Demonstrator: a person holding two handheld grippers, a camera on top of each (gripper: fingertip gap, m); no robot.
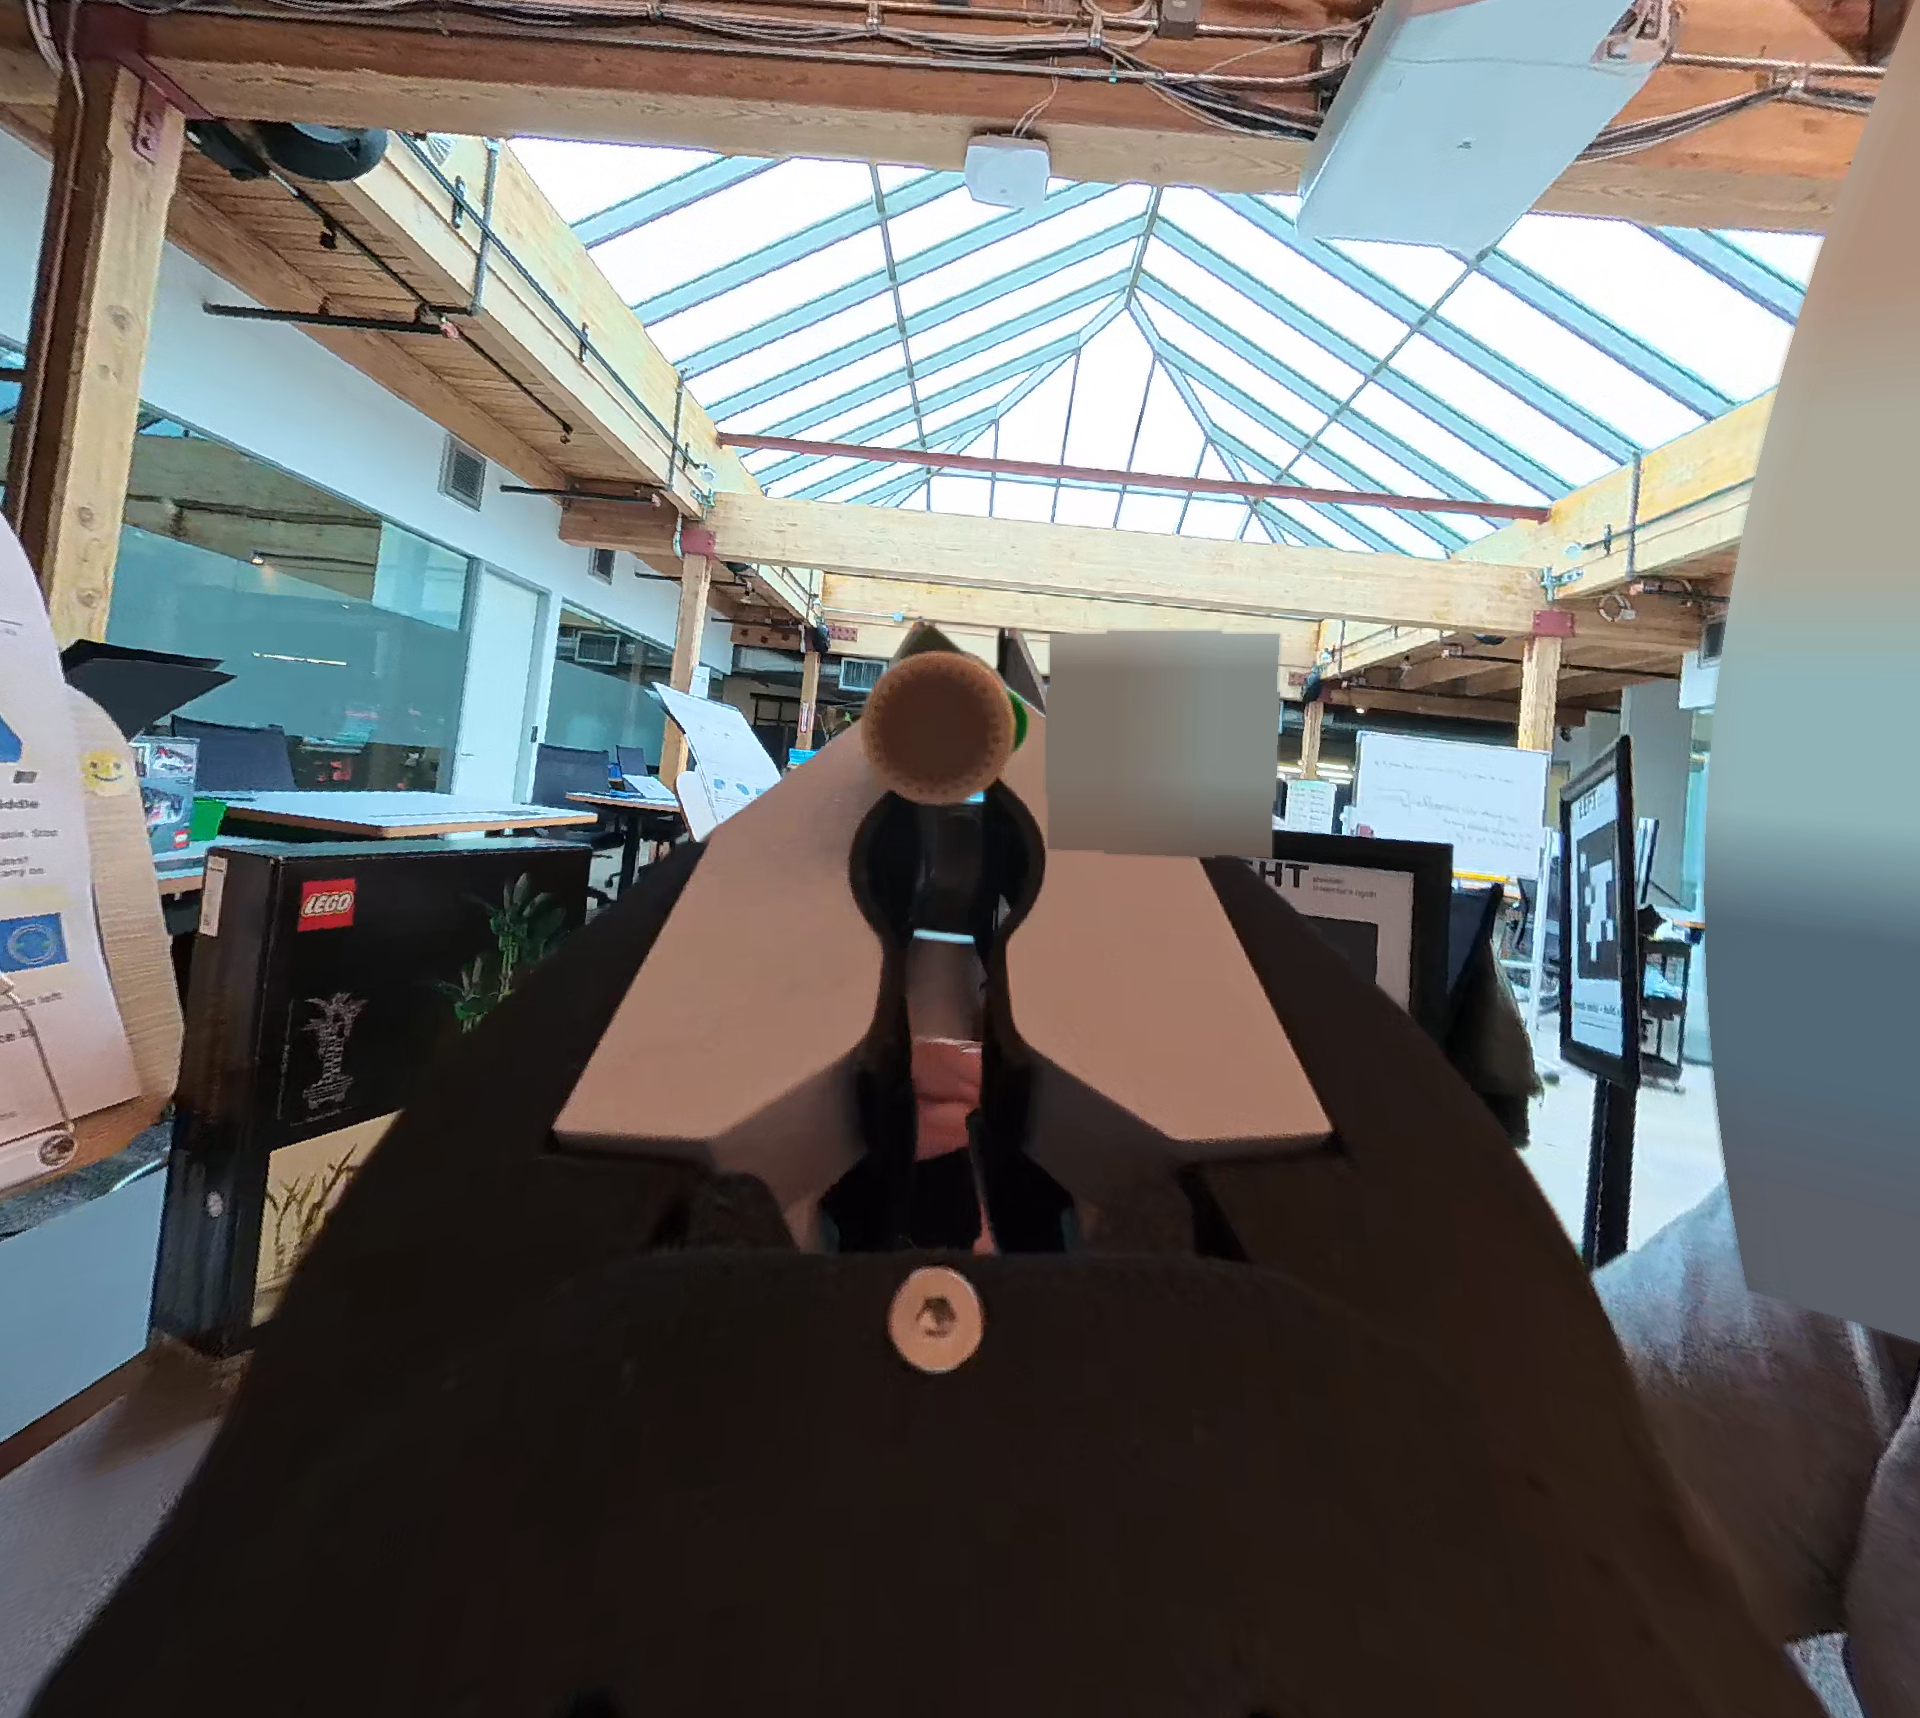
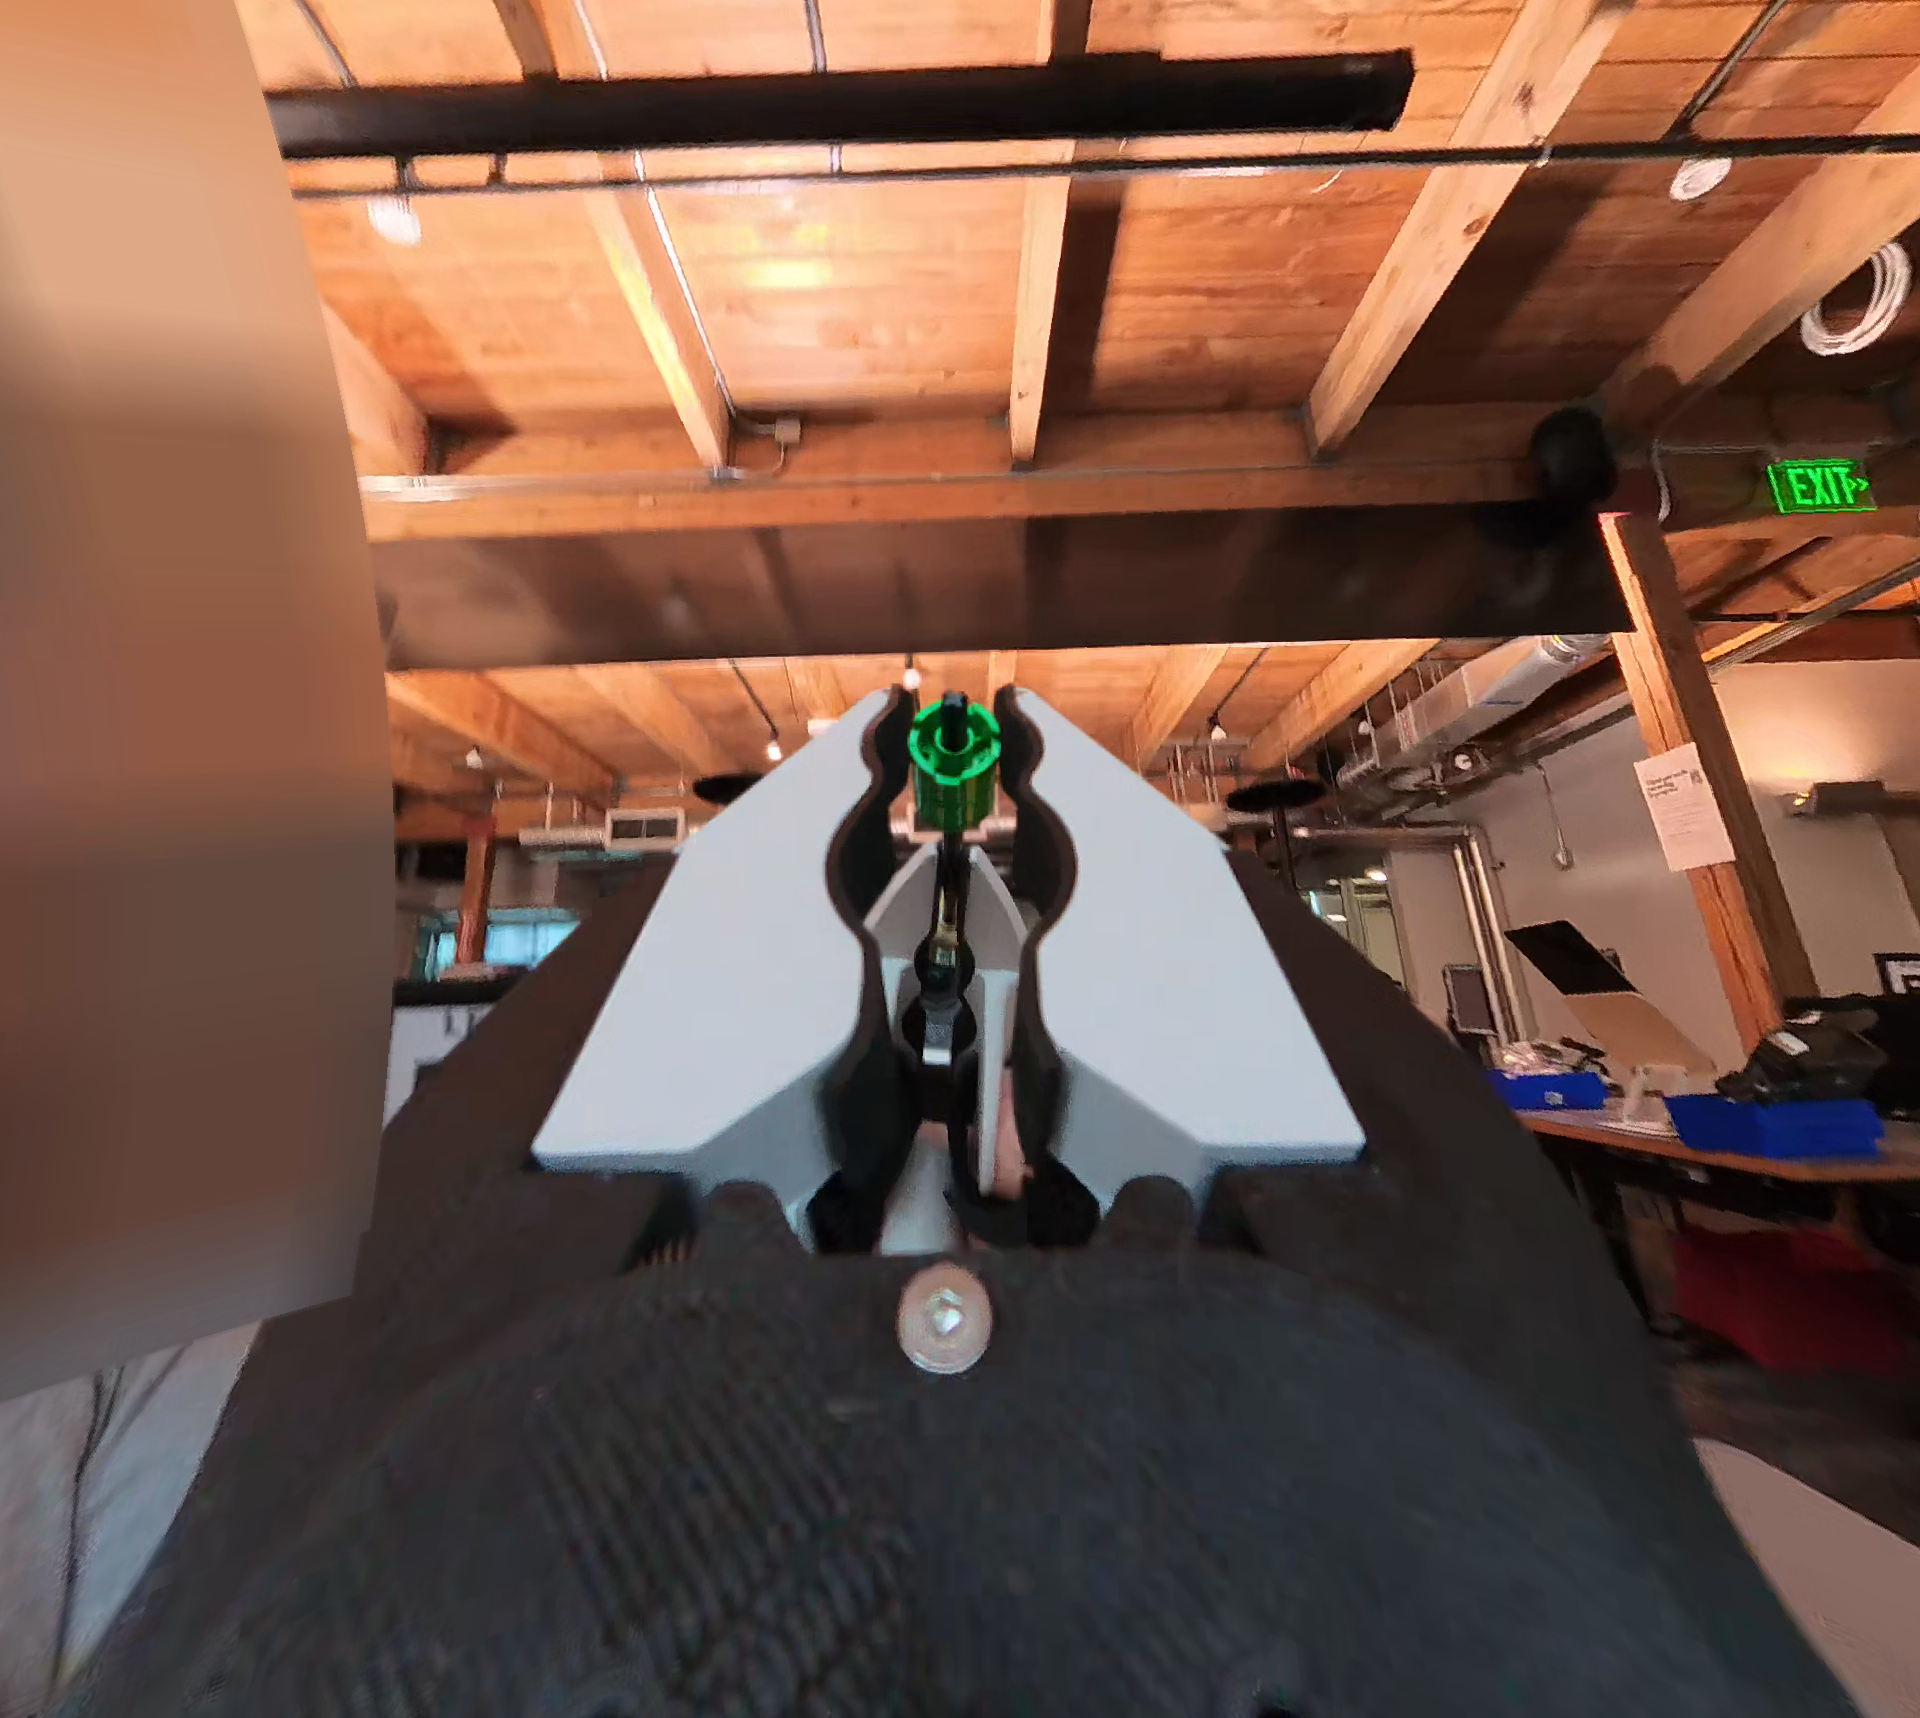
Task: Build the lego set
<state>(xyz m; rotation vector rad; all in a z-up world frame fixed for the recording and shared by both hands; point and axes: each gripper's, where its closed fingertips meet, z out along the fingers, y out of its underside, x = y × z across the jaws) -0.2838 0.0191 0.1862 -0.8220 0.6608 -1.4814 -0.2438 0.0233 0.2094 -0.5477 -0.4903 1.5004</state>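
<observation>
We note the left hand-held gripper [image 1: 940, 733] clamped on a tan round piece [image 1: 938, 740], the right hand-held gripper [image 2: 954, 759] clamped on a green cylindrical piece [image 2: 953, 764], both raised toward the ceiling.

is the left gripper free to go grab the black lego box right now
Probably not: the left gripper is already shut on a tan round piece, and the black lego box sits well off to its left.

- Ahead of my left gripper [image 1: 940, 759]: the tan disc [image 1: 938, 740] blocks the tips.
- Left of it: a black box [image 1: 343, 1024] stands in the way.
- Between my right gripper's [image 2: 951, 759] tips: the green piece [image 2: 951, 764] fills the gap.
</observation>
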